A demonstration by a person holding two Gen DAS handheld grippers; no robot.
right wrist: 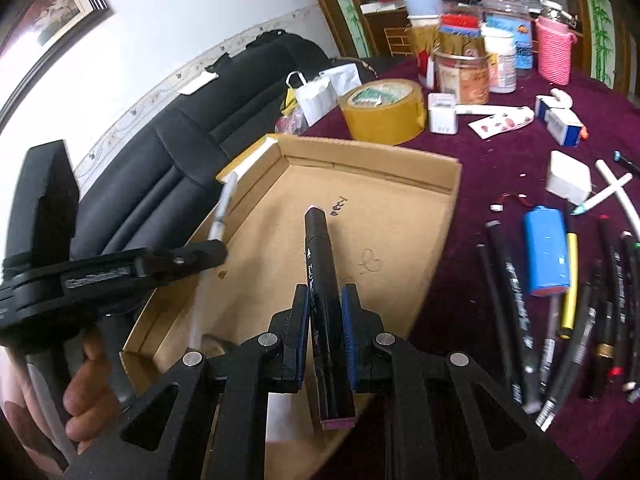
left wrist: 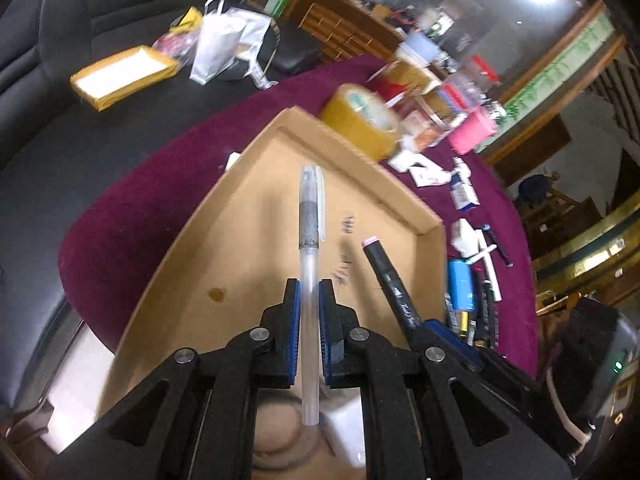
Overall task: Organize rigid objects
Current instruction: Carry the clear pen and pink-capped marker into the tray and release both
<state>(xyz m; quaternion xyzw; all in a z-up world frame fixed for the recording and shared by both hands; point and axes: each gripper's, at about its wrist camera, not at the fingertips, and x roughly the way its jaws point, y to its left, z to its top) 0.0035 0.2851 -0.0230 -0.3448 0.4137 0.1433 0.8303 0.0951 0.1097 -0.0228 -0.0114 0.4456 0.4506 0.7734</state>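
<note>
My left gripper (left wrist: pixel 309 286) is shut on a clear plastic pen (left wrist: pixel 310 216) and holds it over the shallow cardboard tray (left wrist: pixel 400 184). My right gripper (right wrist: pixel 326 294) is shut on a black marker (right wrist: pixel 318 248) with a pink end cap, also over the tray (right wrist: pixel 452 208). The marker (left wrist: pixel 384 272) and the right gripper show at the right of the left wrist view. The left gripper (right wrist: pixel 208 256) with the pen (right wrist: pixel 222 212) shows at the left of the right wrist view. Nothing lies in the tray that I can see.
Several markers and pens (right wrist: pixel 520 308), a blue power bank (right wrist: pixel 546 250) and a white box (right wrist: pixel 568 176) lie on the maroon cloth right of the tray. A yellow tape roll (right wrist: pixel 384 108), jars and a pink cup (right wrist: pixel 554 50) stand behind. A black sofa (right wrist: pixel 180 140) is at left.
</note>
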